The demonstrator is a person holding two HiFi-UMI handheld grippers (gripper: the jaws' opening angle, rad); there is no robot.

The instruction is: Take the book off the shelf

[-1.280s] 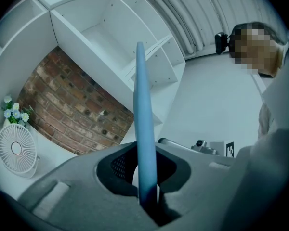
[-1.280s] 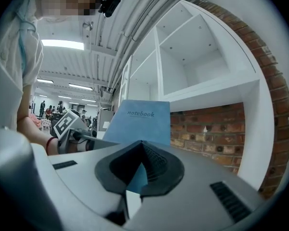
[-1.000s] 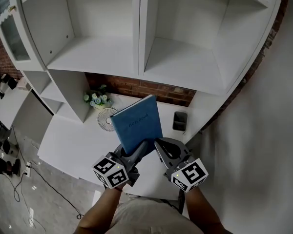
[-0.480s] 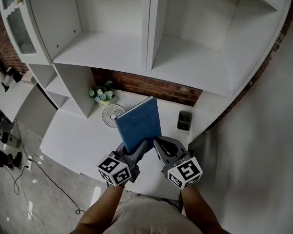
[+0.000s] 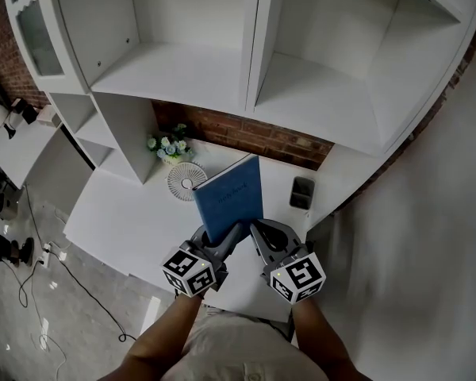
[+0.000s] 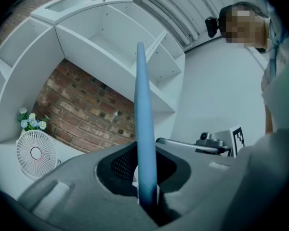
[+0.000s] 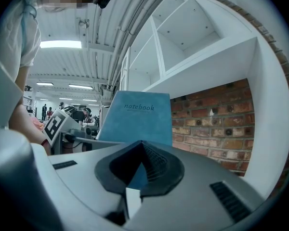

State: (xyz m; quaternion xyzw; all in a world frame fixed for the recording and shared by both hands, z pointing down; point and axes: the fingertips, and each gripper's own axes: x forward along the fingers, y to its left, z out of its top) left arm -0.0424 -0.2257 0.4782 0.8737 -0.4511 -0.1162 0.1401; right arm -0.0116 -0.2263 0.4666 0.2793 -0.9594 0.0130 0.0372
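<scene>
The tall white shelf unit [image 5: 182, 74] rises behind the white surface [image 5: 119, 221], and the thin blue hardcover book [image 5: 230, 201] is already off it, held upright above the surface. The left tool [image 5: 233, 232] is clamped on the book's lower edge, while the right tool [image 5: 255, 228] sits closed and empty just beside it. A firm, level grip should stop the book swinging.

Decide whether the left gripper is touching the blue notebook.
Touching. In the left gripper view, the left gripper clamps both faces of the notebook, which is seen edge-on, and no gap shows on either side.
</scene>
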